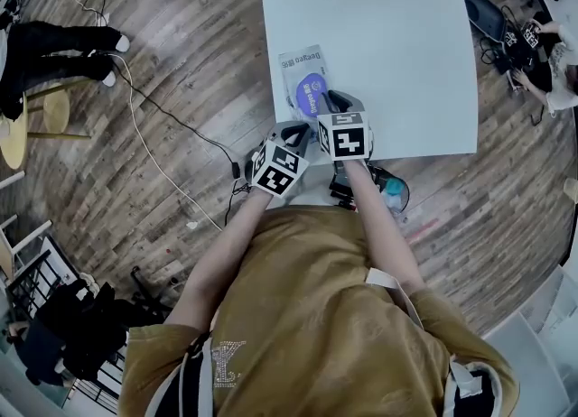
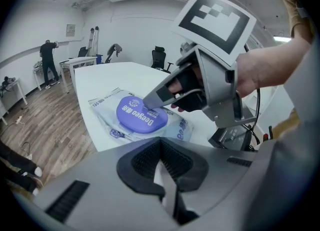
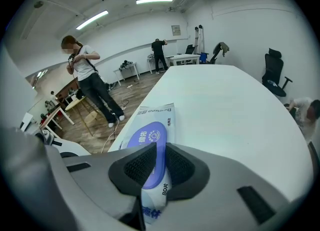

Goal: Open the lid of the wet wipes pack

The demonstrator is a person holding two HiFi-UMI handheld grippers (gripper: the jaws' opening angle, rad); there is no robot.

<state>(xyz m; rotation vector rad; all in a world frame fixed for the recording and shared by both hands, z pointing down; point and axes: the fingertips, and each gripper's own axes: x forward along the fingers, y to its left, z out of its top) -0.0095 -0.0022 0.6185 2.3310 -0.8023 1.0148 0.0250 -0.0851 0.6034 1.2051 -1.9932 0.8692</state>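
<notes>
The wet wipes pack (image 1: pixel 303 70) lies flat near the front left corner of the white table (image 1: pixel 379 36), its purple oval lid (image 1: pixel 310 92) down. My right gripper (image 1: pixel 332 101) sits over the pack's near end. In the left gripper view its tips (image 2: pixel 147 104) come to a point on the edge of the lid (image 2: pixel 140 116). In the right gripper view the lid (image 3: pixel 147 137) and pack (image 3: pixel 156 112) fill the narrow slot between my right gripper's (image 3: pixel 157 160) jaws. My left gripper (image 1: pixel 294 132) hangs at the table's front edge beside the pack, its jaws (image 2: pixel 160 162) together and empty.
A seated person's legs (image 1: pixel 54 50) and a round stool (image 1: pixel 52 110) are at far left, with cables (image 1: pixel 153 140) across the wooden floor. Another person (image 1: pixel 553 54) is at right. A bottle (image 1: pixel 393 195) stands below the table edge. A person (image 3: pixel 87 82) stands beyond the table.
</notes>
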